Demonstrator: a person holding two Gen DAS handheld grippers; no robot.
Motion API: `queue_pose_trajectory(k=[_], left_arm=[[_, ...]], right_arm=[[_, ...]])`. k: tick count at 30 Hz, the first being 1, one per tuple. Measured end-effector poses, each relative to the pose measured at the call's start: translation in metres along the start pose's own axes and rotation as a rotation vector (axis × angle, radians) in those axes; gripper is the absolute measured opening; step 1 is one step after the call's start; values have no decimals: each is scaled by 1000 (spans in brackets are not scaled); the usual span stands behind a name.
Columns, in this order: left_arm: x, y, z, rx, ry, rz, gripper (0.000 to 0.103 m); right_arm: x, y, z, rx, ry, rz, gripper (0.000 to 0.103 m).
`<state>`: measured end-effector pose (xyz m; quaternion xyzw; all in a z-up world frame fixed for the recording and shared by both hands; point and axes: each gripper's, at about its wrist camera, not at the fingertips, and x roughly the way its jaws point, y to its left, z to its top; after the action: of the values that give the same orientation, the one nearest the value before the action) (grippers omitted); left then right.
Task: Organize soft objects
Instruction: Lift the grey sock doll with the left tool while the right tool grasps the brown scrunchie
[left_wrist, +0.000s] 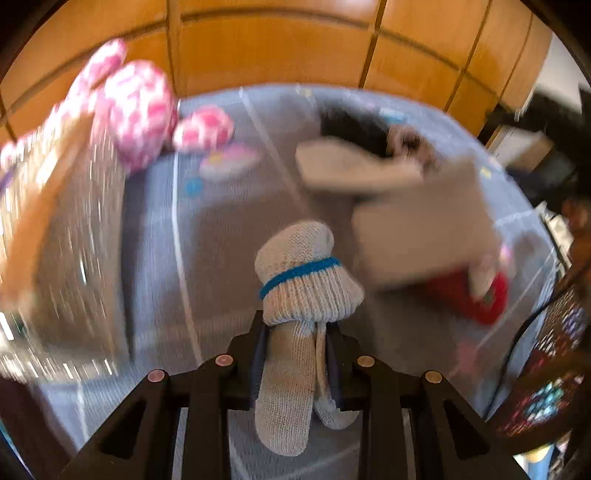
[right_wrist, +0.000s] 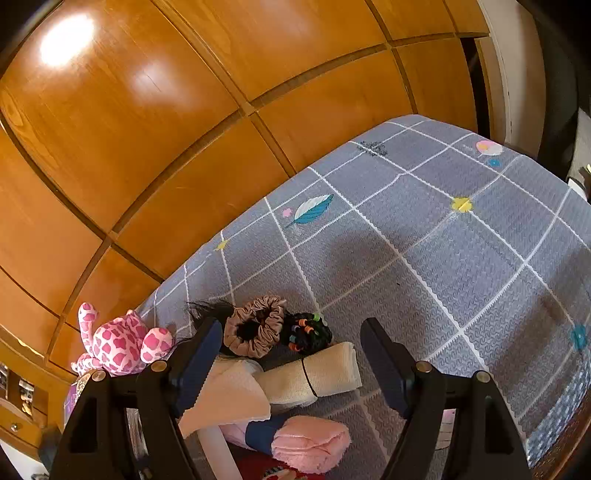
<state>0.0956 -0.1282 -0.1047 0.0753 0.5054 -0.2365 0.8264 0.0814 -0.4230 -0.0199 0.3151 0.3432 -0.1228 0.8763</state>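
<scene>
Left wrist view: my left gripper (left_wrist: 295, 354) is clenched on a grey knit sock (left_wrist: 299, 295) with a blue band. The sock is pinched between the pads; its rolled cuff end sticks out past the fingertips and two loose ends hang back toward the camera. It's lifted off the grey checked bedspread (left_wrist: 221, 221). The frame is badly motion-blurred. I can make out a pink spotted plush (left_wrist: 140, 110) at upper left, sitting on top of something tan that I can't identify. A beige cloth (left_wrist: 354, 170) lies upper right of centre, with something dark just behind it. A red item (left_wrist: 476, 295) sits at the right, partly under a flat beige thing. Orange wood panels (left_wrist: 277, 48) run behind the bed.

Right wrist view: my right gripper (right_wrist: 291, 354) is released, jaws wide, nothing between the pads. It hovers over a cluster on the bedspread. A brown scrunchie (right_wrist: 255, 325) lies beside a black bunch of hair ties with coloured beads (right_wrist: 308, 332). A rolled beige cloth (right_wrist: 314, 373), bound by a black band, lies just in front of them. A pink fluffy roll (right_wrist: 314, 443) sits near the bottom edge. The pink spotted plush is at the far left. The right side of the bedspread is bare fabric.
</scene>
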Motion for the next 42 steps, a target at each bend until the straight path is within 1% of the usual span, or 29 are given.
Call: queue_pose_trajectory(k=[2, 4, 5, 7, 9, 12, 17, 19, 20, 21, 23, 25, 26, 27, 29, 31, 32, 33, 35, 36, 37, 39, 42], left_arm=[[-2, -2, -9, 30, -58, 10, 31], [-3, -4, -14, 40, -89, 24, 33], [-3, -5, -17, 53, -109, 31, 34], [-2, -6, -21, 78, -141, 46, 34], [-2, -6, -24, 81, -158, 51, 34], [-6, -4, -28, 85, -173, 48, 34], [-5, -10, -23, 103, -198, 57, 34], [-4, -10, -22, 98, -201, 52, 34], [-6, -9, -24, 93, -202, 45, 34], [-7, -8, -24, 88, -202, 38, 34], [-8, -8, -24, 80, -204, 28, 34], [-8, -7, -25, 72, -202, 26, 34], [-9, -7, -25, 71, -203, 23, 34], [-10, -7, -26, 69, -204, 21, 34], [-10, -7, -27, 68, -205, 19, 34], [-11, -6, -27, 66, -207, 16, 34], [-11, -6, -27, 64, -208, 14, 34], [-11, -6, -28, 61, -208, 14, 34], [-12, -6, -28, 62, -211, 16, 34], [-11, -6, -27, 62, -211, 18, 34], [-11, -6, -27, 61, -211, 20, 34], [-11, -7, -27, 65, -212, 23, 34], [-12, -7, -28, 68, -214, 29, 34]], right_arm=[[1, 2, -1, -9, 6, -2, 79], [3, 6, -2, -28, 16, -5, 78], [4, 7, -3, -37, 20, -8, 75], [6, 12, -6, -60, 32, -14, 73], [8, 15, -8, -76, 40, -22, 68], [9, 17, -10, -91, 48, -35, 62], [22, 22, -11, -108, 120, -25, 62], [28, 29, -11, -130, 138, -30, 72], [32, 34, -10, -153, 144, -42, 84], [36, 40, -9, -176, 147, -51, 88], [47, 55, -7, -244, 163, -77, 88], [61, 66, -5, -301, 194, -98, 92], [69, 71, -5, -329, 206, -122, 96], [77, 75, -5, -355, 211, -147, 97], [89, 78, -6, -383, 224, -180, 97], [95, 77, -7, -389, 227, -188, 95], [96, 76, -8, -388, 215, -169, 80], [96, 75, -9, -389, 217, -162, 49], [93, 76, -9, -415, 196, -177, 23], [89, 77, -9, -427, 180, -167, 11], [86, 77, -8, -425, 173, -152, 8], [77, 77, -6, -412, 155, -99, 6], [71, 77, -3, -403, 129, -86, 5]])
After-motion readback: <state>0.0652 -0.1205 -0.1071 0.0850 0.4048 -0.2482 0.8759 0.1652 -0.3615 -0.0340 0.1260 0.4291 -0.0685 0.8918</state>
